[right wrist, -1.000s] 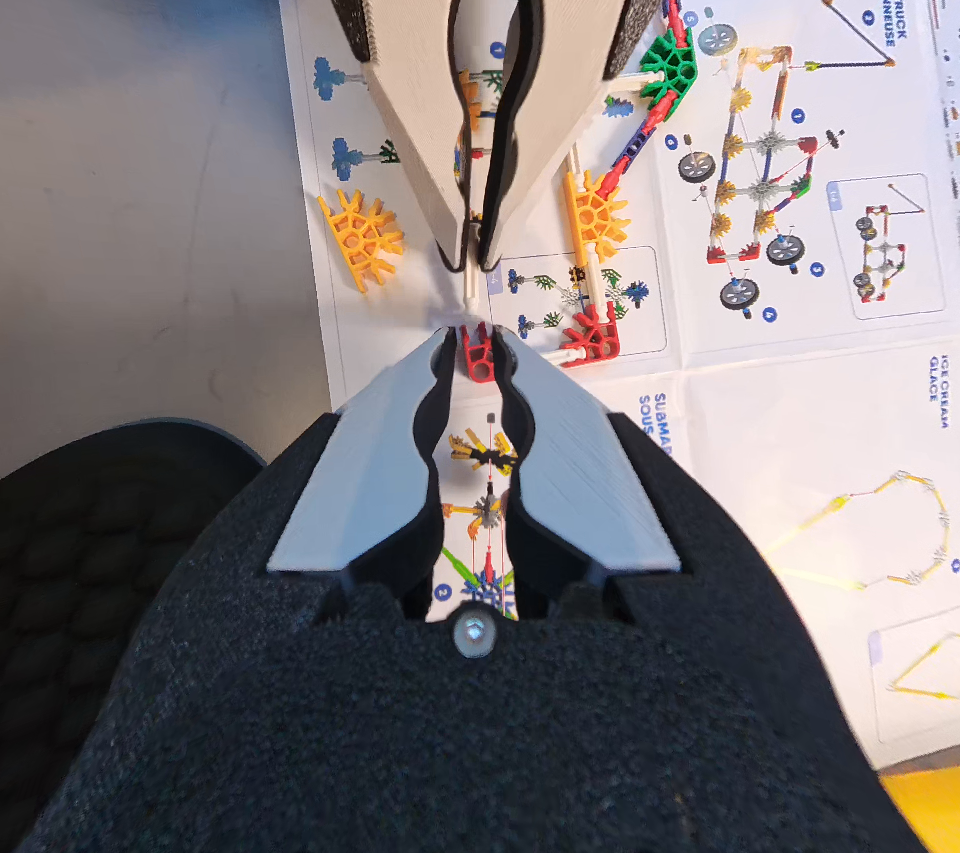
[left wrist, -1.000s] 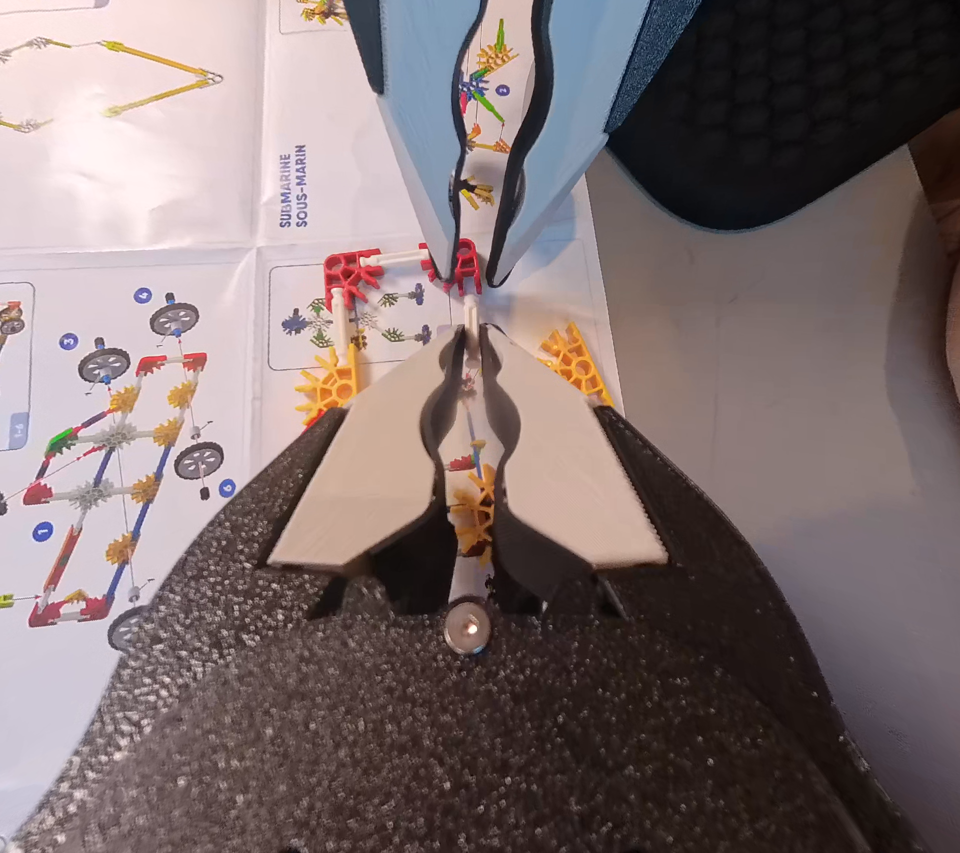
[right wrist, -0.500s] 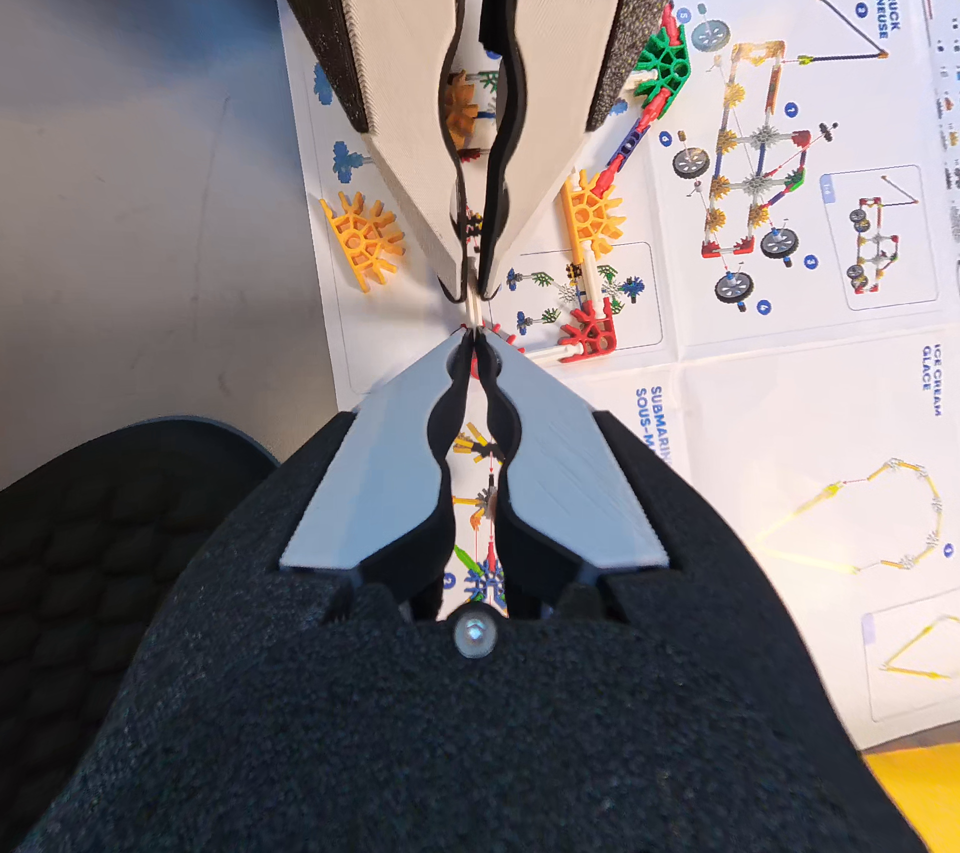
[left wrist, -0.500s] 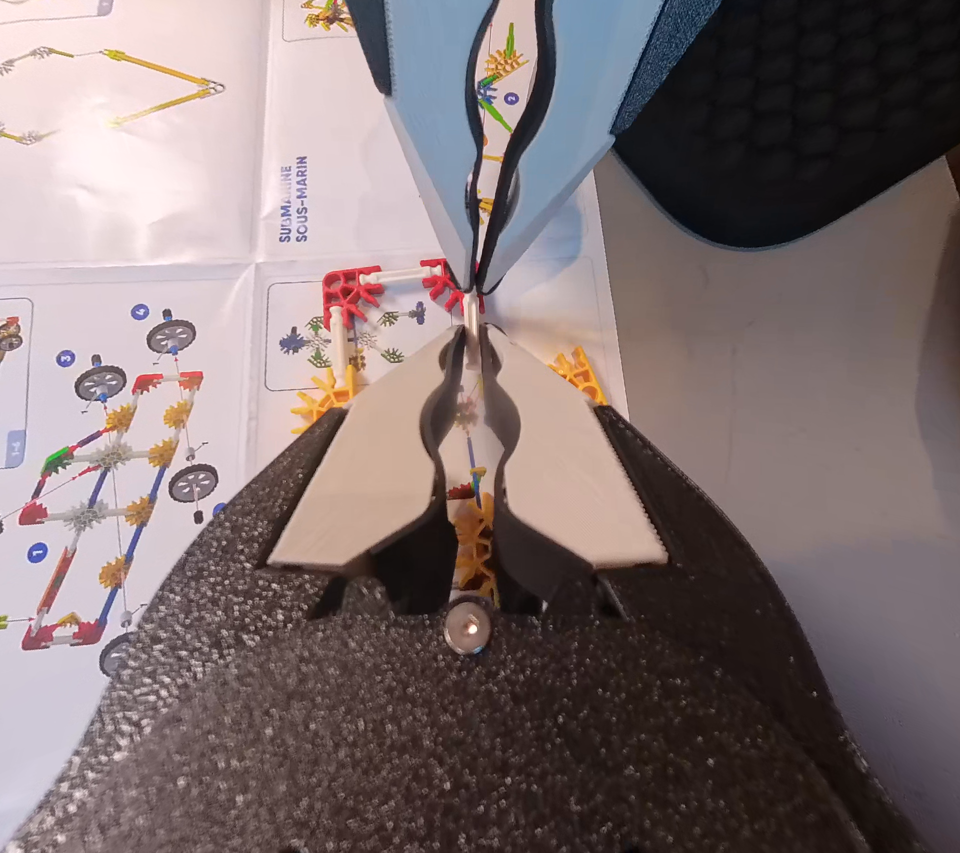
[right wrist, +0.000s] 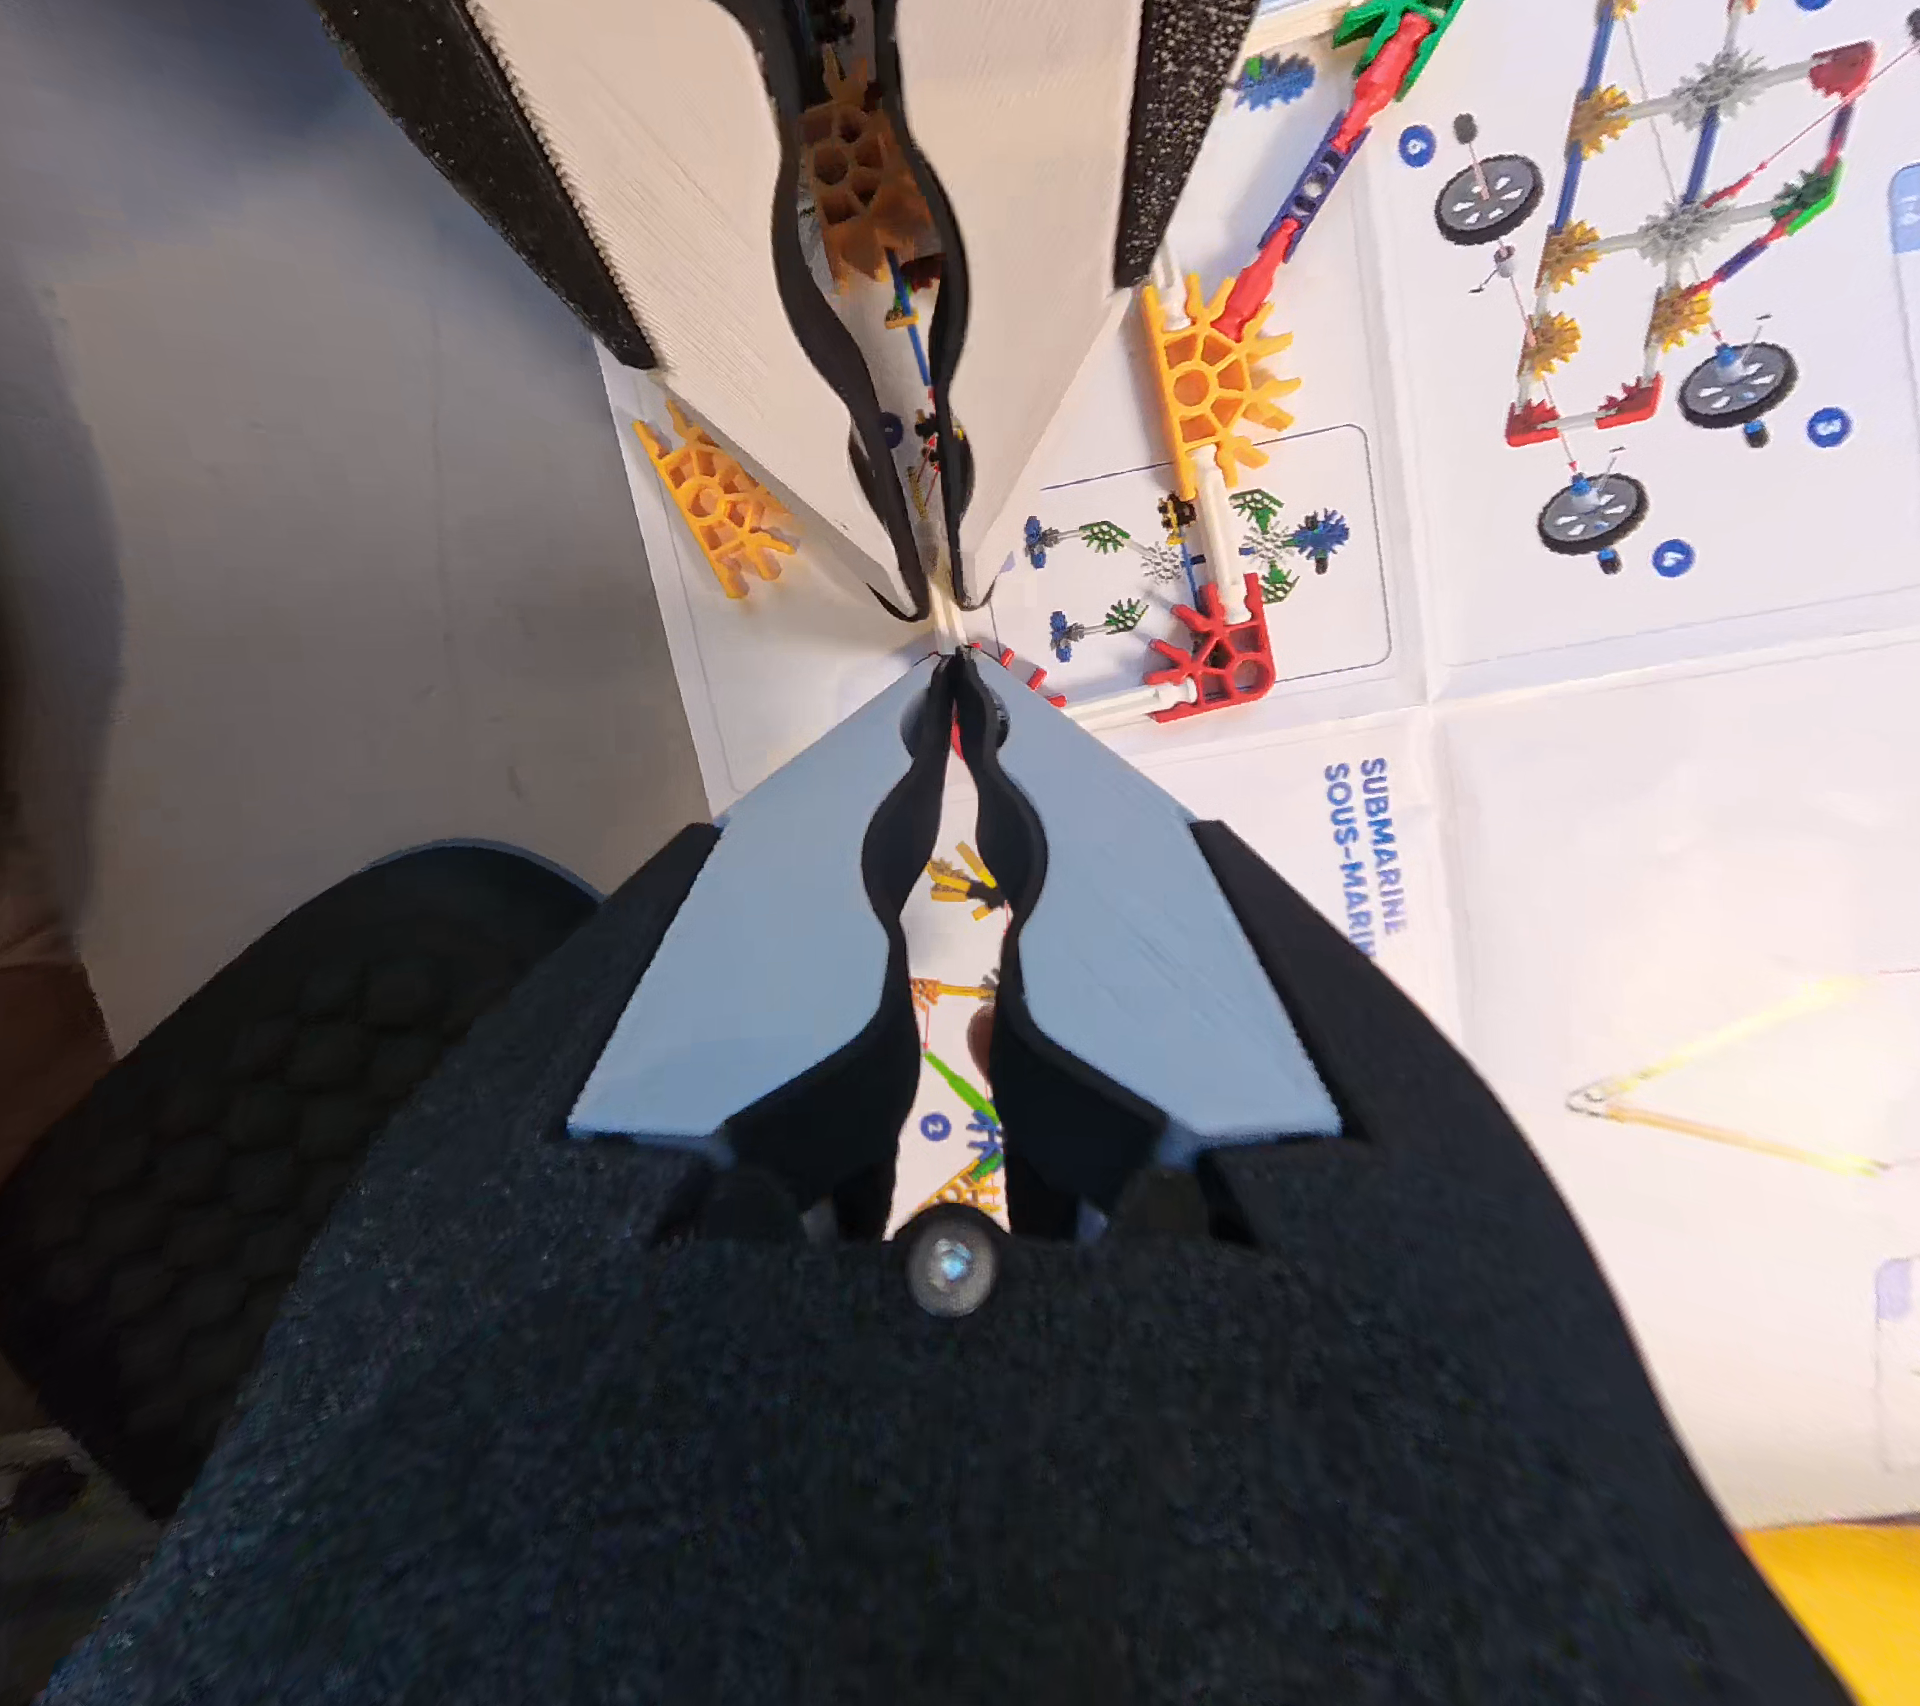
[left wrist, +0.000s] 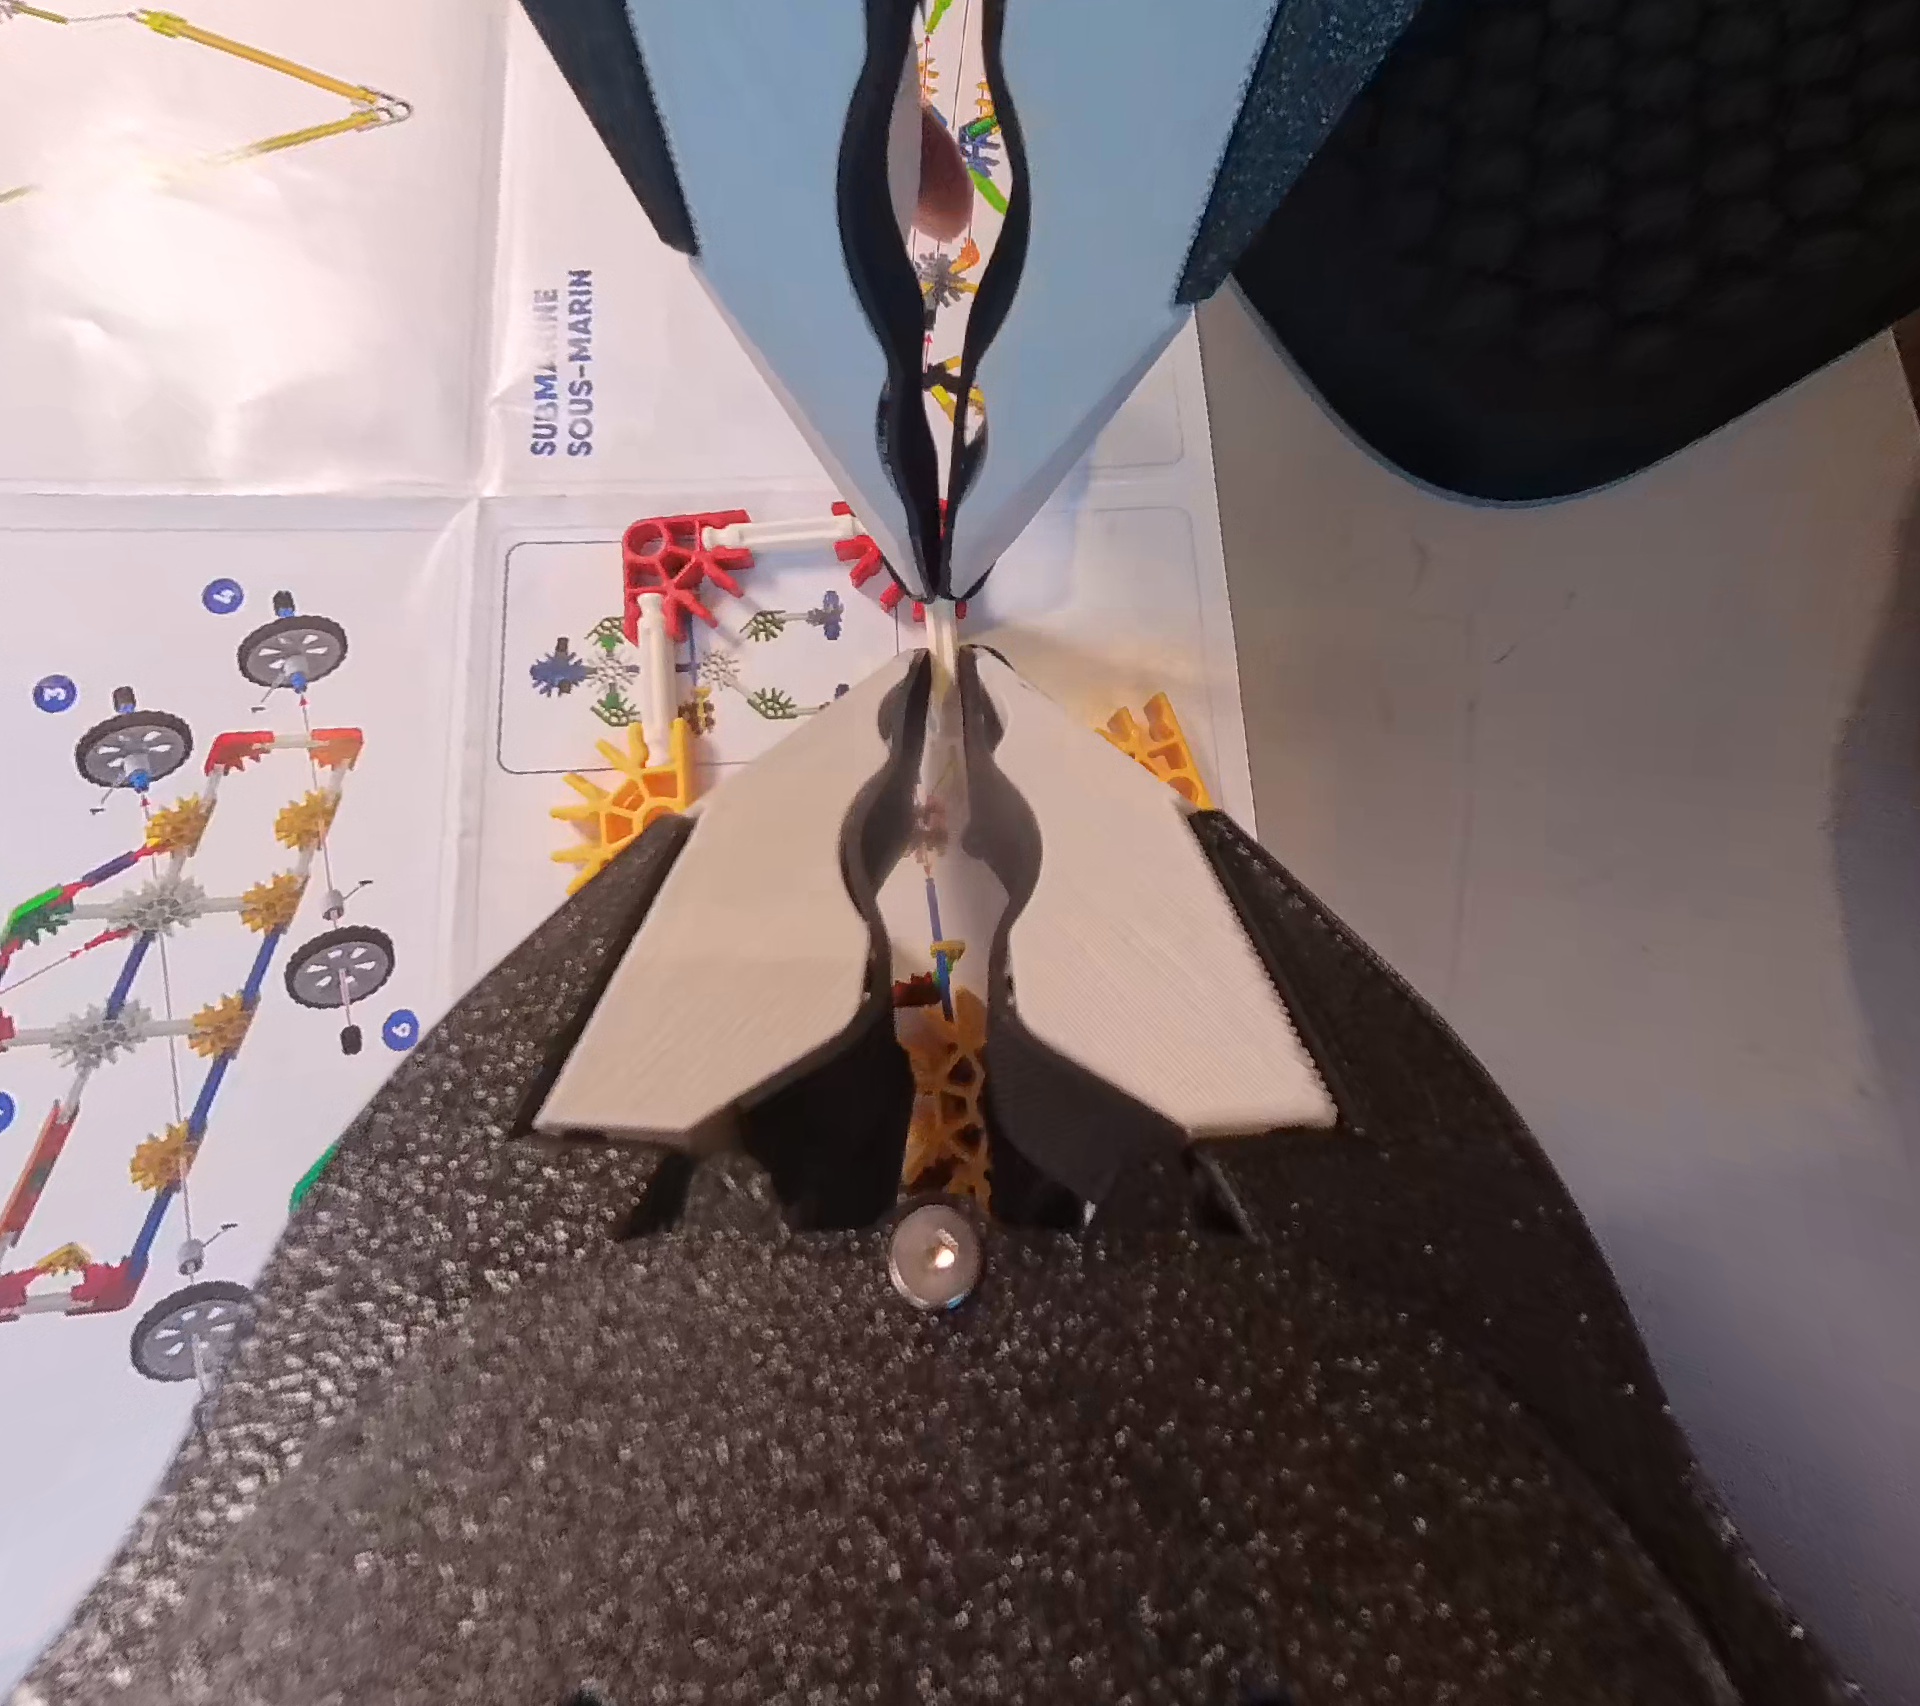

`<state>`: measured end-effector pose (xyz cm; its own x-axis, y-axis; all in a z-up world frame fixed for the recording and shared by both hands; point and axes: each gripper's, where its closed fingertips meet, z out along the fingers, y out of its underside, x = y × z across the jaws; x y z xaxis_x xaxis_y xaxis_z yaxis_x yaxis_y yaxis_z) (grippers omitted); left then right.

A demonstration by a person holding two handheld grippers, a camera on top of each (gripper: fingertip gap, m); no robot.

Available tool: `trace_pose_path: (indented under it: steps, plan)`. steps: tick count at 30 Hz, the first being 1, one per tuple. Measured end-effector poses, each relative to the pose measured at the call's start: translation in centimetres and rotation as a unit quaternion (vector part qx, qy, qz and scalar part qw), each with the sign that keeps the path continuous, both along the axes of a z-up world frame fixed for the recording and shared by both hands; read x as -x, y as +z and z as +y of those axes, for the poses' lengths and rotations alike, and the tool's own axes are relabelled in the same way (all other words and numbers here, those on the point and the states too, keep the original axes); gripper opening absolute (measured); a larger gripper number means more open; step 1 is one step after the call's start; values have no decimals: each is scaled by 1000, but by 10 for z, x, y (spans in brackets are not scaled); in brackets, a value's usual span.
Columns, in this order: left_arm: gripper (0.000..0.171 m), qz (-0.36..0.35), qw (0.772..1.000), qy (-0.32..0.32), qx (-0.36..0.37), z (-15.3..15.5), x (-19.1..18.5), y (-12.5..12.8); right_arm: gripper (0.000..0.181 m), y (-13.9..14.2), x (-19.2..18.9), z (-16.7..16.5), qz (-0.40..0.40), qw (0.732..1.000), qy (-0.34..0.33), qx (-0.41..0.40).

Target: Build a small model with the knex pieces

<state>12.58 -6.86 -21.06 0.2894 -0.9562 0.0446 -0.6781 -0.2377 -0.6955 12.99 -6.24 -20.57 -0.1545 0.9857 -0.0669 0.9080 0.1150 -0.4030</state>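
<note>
**Two tools, one tiny joint**

While both tools meet tip to tip over the paper sheet (left wrist: 312, 326), the joint could slip. The left tool (left wrist: 940, 669) is closed tight on a thin white rod (left wrist: 940, 633). The right tool (right wrist: 951, 669) is pinched on a small red piece (right wrist: 1023, 680), where rod and piece meet. A crooked push might bend the rod or pop it loose, I think. That red piece joins a toy frame with a red corner (right wrist: 1221, 654) lying on the sheet. A loose yellow piece (right wrist: 717, 508) lies at the sheet's edge. The sheet covers a pale counter (left wrist: 1558, 825). Beside the sheet sits a black cushion (left wrist: 1621, 181).
</note>
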Motion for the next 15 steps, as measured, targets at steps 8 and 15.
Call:
trace_pose_path:
  steps: [8, 15]
  plan:
    - [4, 1, 1000, -2, 8, 0, 1, 0, 0, -3, -1, 0, -19, 1000, -12, 11]
    - [4, -5, 1000, -2, 26, -5, 10, 0, 0, -3, -1, 0, -34, 999, -7, 4]
